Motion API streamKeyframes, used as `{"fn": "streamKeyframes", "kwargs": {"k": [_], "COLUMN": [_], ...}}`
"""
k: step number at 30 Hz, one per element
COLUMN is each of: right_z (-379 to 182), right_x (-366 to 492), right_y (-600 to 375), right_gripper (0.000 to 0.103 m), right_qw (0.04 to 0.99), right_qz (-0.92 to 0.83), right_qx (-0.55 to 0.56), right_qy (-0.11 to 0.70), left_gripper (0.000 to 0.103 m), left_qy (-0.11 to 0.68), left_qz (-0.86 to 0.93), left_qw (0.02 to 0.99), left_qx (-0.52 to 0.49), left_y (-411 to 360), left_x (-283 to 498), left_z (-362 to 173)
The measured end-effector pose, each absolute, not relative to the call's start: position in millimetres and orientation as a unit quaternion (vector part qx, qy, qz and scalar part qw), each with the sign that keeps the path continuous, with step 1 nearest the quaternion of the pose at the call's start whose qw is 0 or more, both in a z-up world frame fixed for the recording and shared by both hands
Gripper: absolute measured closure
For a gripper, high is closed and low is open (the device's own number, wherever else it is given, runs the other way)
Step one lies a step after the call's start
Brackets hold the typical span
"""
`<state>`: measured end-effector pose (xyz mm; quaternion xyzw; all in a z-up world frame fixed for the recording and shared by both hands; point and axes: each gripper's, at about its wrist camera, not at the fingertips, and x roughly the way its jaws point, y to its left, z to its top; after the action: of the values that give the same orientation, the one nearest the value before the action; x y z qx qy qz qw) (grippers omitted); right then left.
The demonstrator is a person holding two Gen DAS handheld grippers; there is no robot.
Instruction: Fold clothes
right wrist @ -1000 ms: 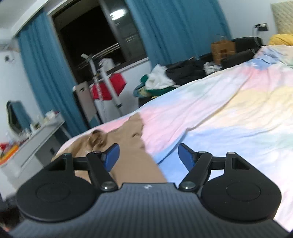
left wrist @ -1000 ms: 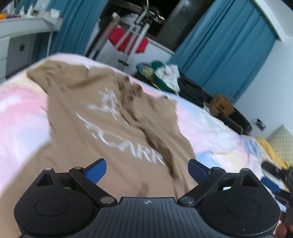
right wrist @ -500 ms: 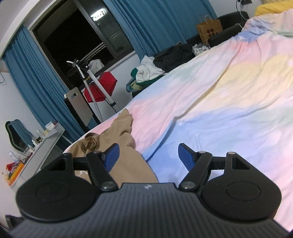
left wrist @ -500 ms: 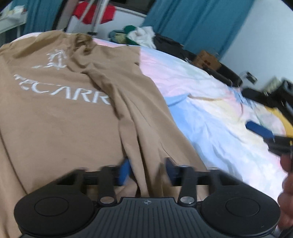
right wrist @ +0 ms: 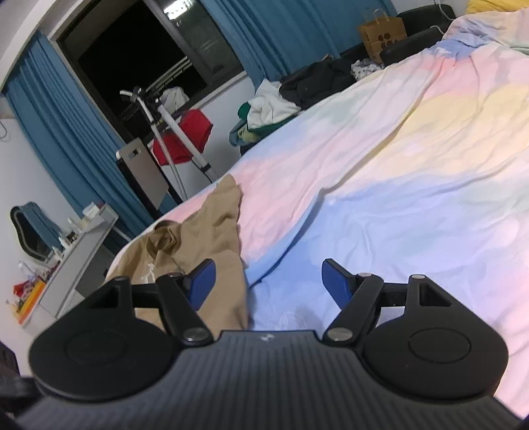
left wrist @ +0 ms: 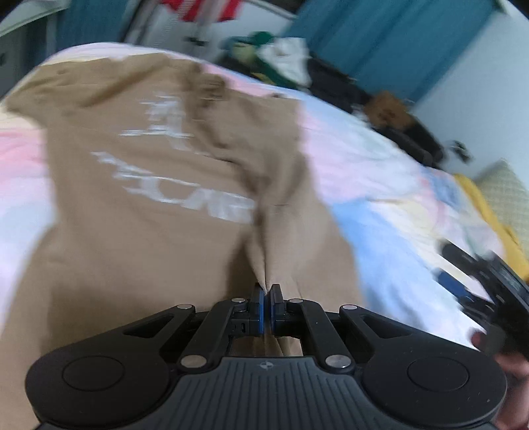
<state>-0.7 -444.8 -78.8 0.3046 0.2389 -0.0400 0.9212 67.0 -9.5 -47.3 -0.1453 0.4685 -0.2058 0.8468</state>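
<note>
A tan T-shirt (left wrist: 139,211) with white lettering lies spread on the pastel bed sheet (left wrist: 380,198). My left gripper (left wrist: 266,291) is shut on a pinched fold of the shirt near its lower right part. The view is blurred by motion. My right gripper (right wrist: 267,281) is open and empty, low over the sheet, at the shirt's right edge (right wrist: 211,231). It also shows at the right edge of the left wrist view (left wrist: 479,274).
A pile of clothes (right wrist: 264,112) and a dark couch lie beyond the bed's far side. A drying rack with a red garment (right wrist: 185,135) stands by the window. A white dresser (right wrist: 76,251) is at the left. A paper bag (right wrist: 380,29) sits at the back.
My left gripper closed from wide open onto a fold of the shirt and is pulling it. My right gripper stayed open and shifted slightly over the sheet.
</note>
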Motion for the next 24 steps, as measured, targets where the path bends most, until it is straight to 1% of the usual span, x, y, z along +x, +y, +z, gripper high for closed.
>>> {"fn": "streamKeyframes", "kwargs": {"k": [5, 6, 7, 8, 9, 10, 11, 13, 17, 21, 24], "right_z": [-84.0, -84.9, -86.0, -87.1, -88.2, -89.2, -89.9, -90.9, -88.8, -86.1, -85.3], "right_x": [9.9, 11.7, 13.5, 14.9, 16.4, 17.7, 18.4, 19.8, 20.3, 18.1, 16.7], "right_y": [-434.7, -432.8, -430.8, -428.2, -425.6, -423.1, -420.8, -416.4, -410.0, -408.9, -410.5], "right_gripper": [0.03, 0.03, 0.03, 0.03, 0.03, 0.03, 0.03, 0.03, 0.03, 0.03, 0.03], "right_qw": [0.916, 0.915, 0.914, 0.913, 0.911, 0.91, 0.908, 0.905, 0.908, 0.908, 0.909], "right_qz": [-0.015, -0.008, 0.0, 0.009, 0.018, 0.027, 0.037, 0.054, 0.058, 0.064, 0.058], "right_qx": [0.296, 0.295, 0.294, 0.292, 0.289, 0.288, 0.29, 0.294, 0.283, 0.285, 0.287], "right_qy": [0.27, 0.275, 0.28, 0.286, 0.292, 0.297, 0.299, 0.304, 0.305, 0.301, 0.297], "left_gripper": [0.096, 0.096, 0.093, 0.085, 0.08, 0.068, 0.06, 0.059, 0.048, 0.044, 0.044], "left_qy": [0.51, 0.508, 0.506, 0.504, 0.502, 0.499, 0.497, 0.493, 0.483, 0.47, 0.477], "left_qz": [-0.175, -0.177, -0.179, -0.181, -0.183, -0.185, -0.187, -0.191, -0.204, -0.228, -0.25], "left_qw": [0.821, 0.822, 0.823, 0.824, 0.824, 0.825, 0.826, 0.827, 0.831, 0.84, 0.835], "left_qx": [-0.185, -0.185, -0.186, -0.187, -0.187, -0.188, -0.189, -0.19, -0.187, -0.146, -0.118], "left_y": [16.7, 16.3, 15.9, 15.5, 15.1, 14.7, 14.3, 13.5, 9.9, -6.7, -26.8], "left_x": [87.0, 82.6, 78.2, 73.8, 69.4, 65.0, 60.6, 51.8, 27.3, -12.3, -36.0], "left_z": [-78.9, -76.8, -74.8, -72.8, -70.7, -68.7, -66.7, -62.6, -51.6, -37.9, -41.4]}}
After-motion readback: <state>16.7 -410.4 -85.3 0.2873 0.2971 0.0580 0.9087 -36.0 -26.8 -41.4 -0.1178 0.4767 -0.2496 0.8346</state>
